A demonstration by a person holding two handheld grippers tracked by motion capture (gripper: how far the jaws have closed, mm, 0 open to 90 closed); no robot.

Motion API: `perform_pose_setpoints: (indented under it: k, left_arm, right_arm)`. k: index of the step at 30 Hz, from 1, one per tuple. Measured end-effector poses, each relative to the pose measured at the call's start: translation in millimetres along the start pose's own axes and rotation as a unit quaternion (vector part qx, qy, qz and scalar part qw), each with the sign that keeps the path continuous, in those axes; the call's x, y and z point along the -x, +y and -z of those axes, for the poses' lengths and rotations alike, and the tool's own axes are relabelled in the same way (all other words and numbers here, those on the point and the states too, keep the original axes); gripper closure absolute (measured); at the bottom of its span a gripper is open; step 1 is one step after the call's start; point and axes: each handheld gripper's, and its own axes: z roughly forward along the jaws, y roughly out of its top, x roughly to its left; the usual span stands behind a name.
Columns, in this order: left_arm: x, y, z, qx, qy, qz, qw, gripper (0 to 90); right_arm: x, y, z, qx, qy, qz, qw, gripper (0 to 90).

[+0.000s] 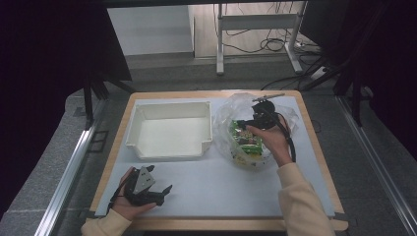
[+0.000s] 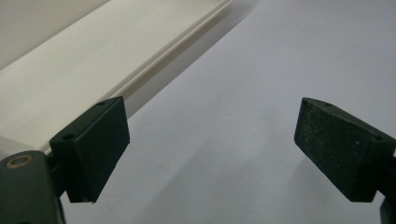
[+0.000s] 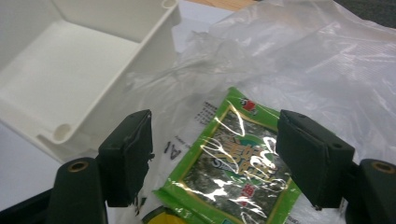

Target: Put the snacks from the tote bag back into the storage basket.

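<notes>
right claw (image 3: 212,154) hung apart over green packet (image 3: 233,168) inside clear bag (image 3: 317,60), right of white bin (image 1: 169,130) | left claw (image 2: 212,149) apart, empty, above table (image 1: 221,187)

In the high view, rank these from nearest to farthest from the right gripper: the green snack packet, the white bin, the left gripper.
1. Green snack packet: inside the clear plastic bag, directly under the right gripper.
2. White bin: to the bag's left.
3. Left gripper: near the table's front edge, left side.
</notes>
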Motion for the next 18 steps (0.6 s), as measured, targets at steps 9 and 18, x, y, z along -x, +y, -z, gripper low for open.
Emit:
perform_pose_setpoints:
  k: [9,18]
  left_arm:
    - [0.5,-0.2,0.3,-0.001,0.001,0.002,1.0000,10.2]
    - [1.0,0.0,1.1,0.000,-0.005,0.006,1.0000,10.2]
  right_arm:
    - [22.9,1.7,-8.9,-0.015,-0.004,-0.029,0.9994,28.2]
    - [40.3,-0.6,-19.3,-0.035,-0.017,-0.052,0.9979,28.4]
